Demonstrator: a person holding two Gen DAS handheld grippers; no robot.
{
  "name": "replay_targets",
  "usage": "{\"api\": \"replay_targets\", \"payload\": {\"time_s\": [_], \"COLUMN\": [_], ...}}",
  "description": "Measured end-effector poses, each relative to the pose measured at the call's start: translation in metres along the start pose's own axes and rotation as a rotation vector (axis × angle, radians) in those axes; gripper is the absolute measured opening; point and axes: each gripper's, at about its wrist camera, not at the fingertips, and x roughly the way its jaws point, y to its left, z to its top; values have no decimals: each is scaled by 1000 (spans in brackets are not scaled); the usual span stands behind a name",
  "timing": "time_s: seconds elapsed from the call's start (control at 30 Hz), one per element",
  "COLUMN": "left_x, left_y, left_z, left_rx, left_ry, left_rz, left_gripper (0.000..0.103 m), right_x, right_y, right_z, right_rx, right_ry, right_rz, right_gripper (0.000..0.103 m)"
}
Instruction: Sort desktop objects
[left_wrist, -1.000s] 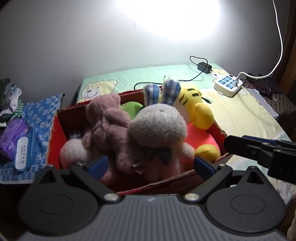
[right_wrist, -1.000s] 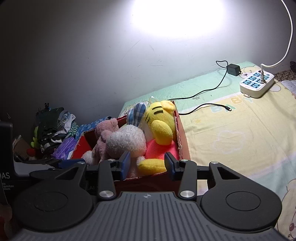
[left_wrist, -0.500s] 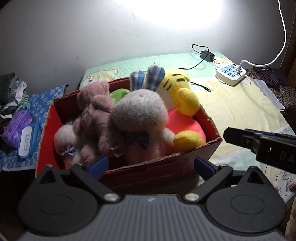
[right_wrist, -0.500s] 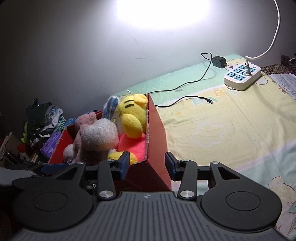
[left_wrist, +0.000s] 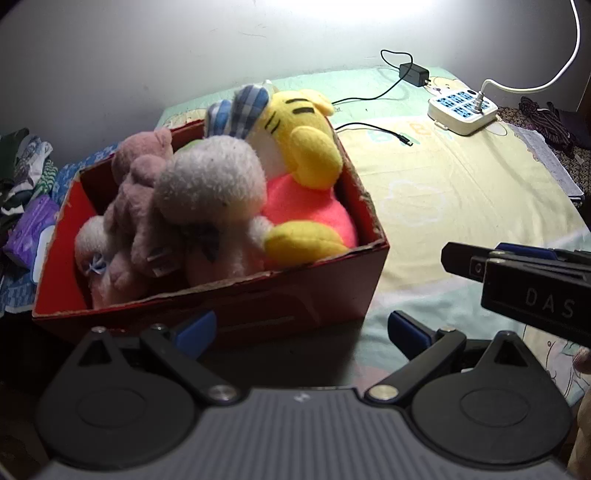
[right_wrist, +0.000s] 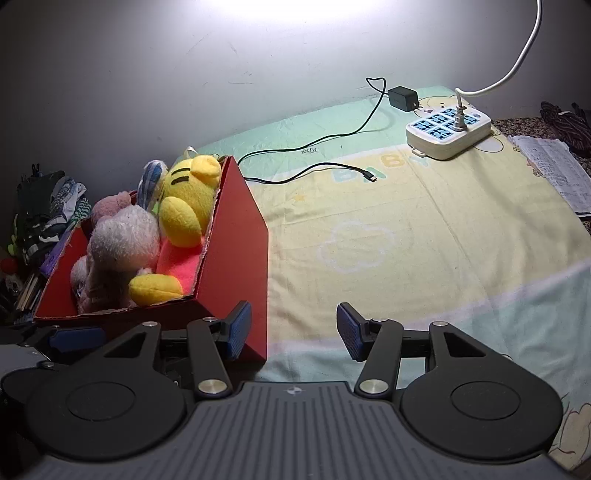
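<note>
Both grippers have backed off the red box since a second ago: its near wall now sits just past the left gripper fingertips instead of under them, and the right gripper has swung right, so the box corner lies by its left finger rather than between the two. Left fingers spread wide, nothing between them; right fingers also parted and empty. Box holds the soft toys: yellow tiger at the far right, grey-white plush in the middle, pink bear to the left, all piled above the rim. Judging by look, toys are light, squashy, non-slip; pinch a limb or ear, and expect the pile to shift when one is pulled. Box looks like thin cardboard with a frayed rim: light, flexes, so take a wall near a corner, or push it from low down. Mat beyond the right fingers is bare apart from a cable and power strip.
</note>
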Motion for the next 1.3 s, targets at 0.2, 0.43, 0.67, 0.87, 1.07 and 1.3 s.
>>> {"api": "replay_targets", "payload": {"time_s": [0.2, 0.43, 0.67, 0.87, 1.07, 1.3], "left_x": [6, 14, 17, 16, 12, 9], "left_y": [-15, -30, -38, -31, -9, 22], "left_z": [-1, -4, -7, -10, -17, -26], "left_rx": [5, 16, 26, 4, -51, -136], "left_ry": [22, 60, 79, 91, 96, 101], "left_rz": [17, 21, 23, 37, 71, 103], "left_gripper": [100, 100, 100, 100, 100, 100], "right_x": [3, 1, -2, -5, -1, 5], "right_y": [-17, -31, -36, -26, -4, 32], "right_z": [-1, -3, -5, -6, -8, -12], "right_rx": [26, 29, 31, -3, -55, -153], "right_ry": [21, 25, 20, 6, 8, 26], "right_rz": [-64, -152, -179, -174, -146, -99], "right_gripper": [55, 65, 69, 69, 69, 70]}}
